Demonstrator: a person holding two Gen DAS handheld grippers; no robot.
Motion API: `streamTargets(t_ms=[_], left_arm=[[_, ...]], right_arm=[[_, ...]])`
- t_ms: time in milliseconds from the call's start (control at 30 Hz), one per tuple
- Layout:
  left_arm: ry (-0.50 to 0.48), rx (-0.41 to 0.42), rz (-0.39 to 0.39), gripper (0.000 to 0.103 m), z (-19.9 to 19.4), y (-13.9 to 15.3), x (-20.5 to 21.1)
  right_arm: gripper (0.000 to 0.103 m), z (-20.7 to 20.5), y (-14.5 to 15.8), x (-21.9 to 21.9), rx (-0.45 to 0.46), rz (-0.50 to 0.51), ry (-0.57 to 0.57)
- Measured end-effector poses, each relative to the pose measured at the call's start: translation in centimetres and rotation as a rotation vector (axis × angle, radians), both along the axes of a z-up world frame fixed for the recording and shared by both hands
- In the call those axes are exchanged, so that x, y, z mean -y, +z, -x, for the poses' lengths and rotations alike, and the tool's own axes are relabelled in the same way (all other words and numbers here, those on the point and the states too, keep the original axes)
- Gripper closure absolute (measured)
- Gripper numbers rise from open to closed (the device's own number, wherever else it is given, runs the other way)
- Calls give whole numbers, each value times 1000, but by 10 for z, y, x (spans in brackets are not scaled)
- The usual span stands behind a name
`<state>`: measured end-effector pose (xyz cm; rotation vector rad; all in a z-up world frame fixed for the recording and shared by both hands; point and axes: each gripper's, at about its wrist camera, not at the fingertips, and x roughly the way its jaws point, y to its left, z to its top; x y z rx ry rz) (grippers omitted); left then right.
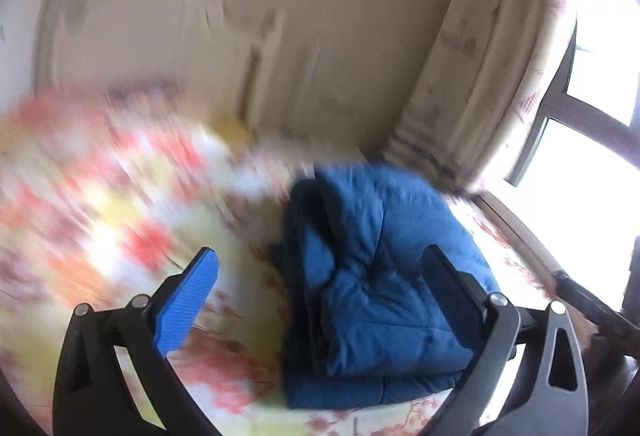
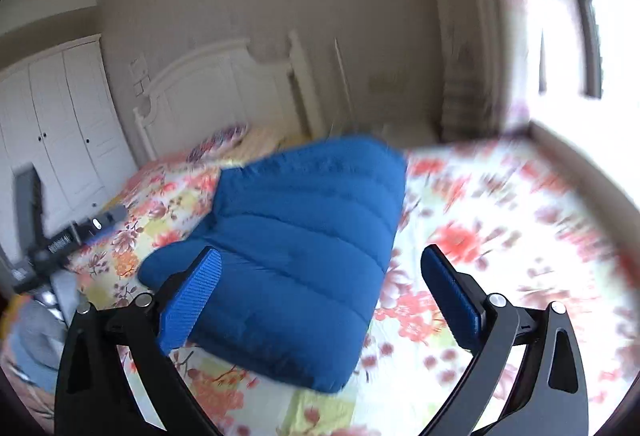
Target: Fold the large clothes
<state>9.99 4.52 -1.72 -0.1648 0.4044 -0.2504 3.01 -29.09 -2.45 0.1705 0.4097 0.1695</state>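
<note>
Presently two hand-held grippers, left point(image 1: 320, 276) and right point(image 2: 324, 276), gape above one folded jacket point(image 2: 304, 244).

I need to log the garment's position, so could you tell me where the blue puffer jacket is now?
The folded blue puffer jacket lies on the floral bedspread, central in both wrist views, below the white headboard.

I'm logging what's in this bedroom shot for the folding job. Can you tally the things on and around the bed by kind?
Blue quilted jacket, folded: 1
Floral bedspread: 1
Patterned pillow: 1
White headboard: 1
White wardrobe: 1
Curtain: 1
Window: 1
Grippers, both open and empty: 2 (left gripper, right gripper)
Total: 9
</note>
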Motion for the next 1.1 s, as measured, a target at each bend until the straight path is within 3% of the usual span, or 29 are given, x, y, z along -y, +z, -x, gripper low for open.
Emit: streamTargets(t_ms=[133,233,400,567,1100], left_arm=[[104,91,-113,2,53,29,11],[178,117,-175,2,85,25,28],[89,58,-157,2,116,1,49],[66,75,-192,2,125,-15,69],[94,97,-215,2,129,-16,71]], right_arm=[[5,59,9,-21,73,88,-95],[5,94,-3,-44,102,165,-149],[5,118,-20,-52,114,191,-143],[5,124,-13,-56,169,209,-174],[5,118,-16,-47,132,182,-211]])
